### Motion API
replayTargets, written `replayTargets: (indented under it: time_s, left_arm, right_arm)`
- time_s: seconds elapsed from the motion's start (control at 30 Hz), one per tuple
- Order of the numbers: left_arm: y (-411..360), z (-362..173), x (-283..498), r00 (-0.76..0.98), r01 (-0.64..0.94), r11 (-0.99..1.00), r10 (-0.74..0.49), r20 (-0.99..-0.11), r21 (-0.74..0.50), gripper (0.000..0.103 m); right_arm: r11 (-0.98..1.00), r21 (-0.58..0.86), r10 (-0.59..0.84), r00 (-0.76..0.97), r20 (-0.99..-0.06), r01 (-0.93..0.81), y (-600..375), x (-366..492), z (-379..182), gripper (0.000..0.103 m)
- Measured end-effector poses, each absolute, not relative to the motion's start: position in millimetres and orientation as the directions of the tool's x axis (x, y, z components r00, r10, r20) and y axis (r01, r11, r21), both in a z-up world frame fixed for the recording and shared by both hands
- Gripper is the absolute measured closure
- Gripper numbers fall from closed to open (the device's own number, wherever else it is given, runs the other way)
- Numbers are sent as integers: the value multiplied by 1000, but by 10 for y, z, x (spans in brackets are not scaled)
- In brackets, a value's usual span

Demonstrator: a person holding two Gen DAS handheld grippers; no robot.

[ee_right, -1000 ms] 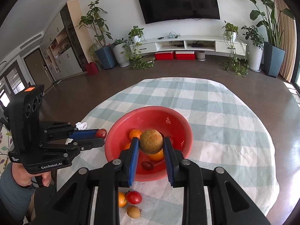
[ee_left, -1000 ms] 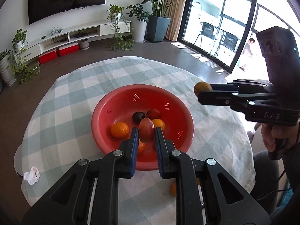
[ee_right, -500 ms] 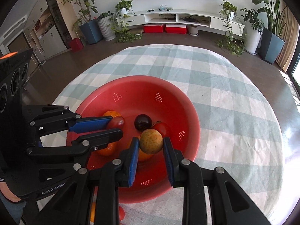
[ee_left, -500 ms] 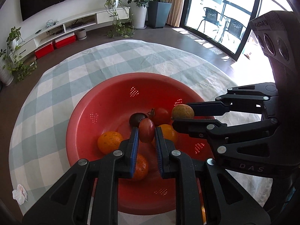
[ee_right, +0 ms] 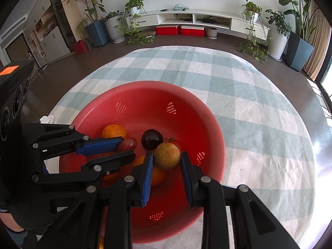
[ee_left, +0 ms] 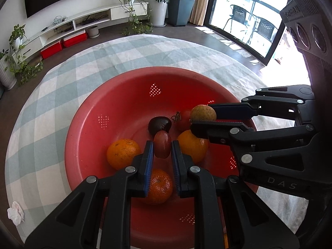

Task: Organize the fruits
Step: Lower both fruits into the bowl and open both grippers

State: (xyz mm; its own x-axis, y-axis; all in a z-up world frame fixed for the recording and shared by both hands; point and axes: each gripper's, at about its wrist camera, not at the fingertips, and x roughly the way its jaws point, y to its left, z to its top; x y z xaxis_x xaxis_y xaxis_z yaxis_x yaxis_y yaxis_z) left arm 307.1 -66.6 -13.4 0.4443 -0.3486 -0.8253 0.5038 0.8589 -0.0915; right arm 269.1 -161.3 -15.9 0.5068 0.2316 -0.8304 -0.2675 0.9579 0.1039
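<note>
Inside, red bowl holds oranges; each hand-held gripper pinches a fruit.

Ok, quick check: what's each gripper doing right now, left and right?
Left gripper: shut on the small red fruit, over the red basin.
Right gripper: shut on the round tan fruit, over the same basin.

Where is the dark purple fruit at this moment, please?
The dark purple fruit lies near the middle of the red bowl, just beyond the reddish fruit held in the left tool, with a tomato on its right.
</note>
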Motion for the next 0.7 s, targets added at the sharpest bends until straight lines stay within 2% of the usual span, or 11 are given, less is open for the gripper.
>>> replayTargets:
  time_s: [0.43,0.6,0.7]
  left_arm:
    - [-646,-143,3051,458,484,870,-345,-819,-95,86]
    - [-651,-112,3031,471,481,873,-335,-816,-80,77]
    - [-634,-62,3002,478,486,869,-353,-804,-93,61]
  right_arm:
    - [961,93,222,523,-823,-262,-1632,2655,-128,68]
    - [962,90,219,536,-815,-257,-1657,2621,-85,68]
    - [963,93,222,547,-808,-253,-1674,2581,-46,67]
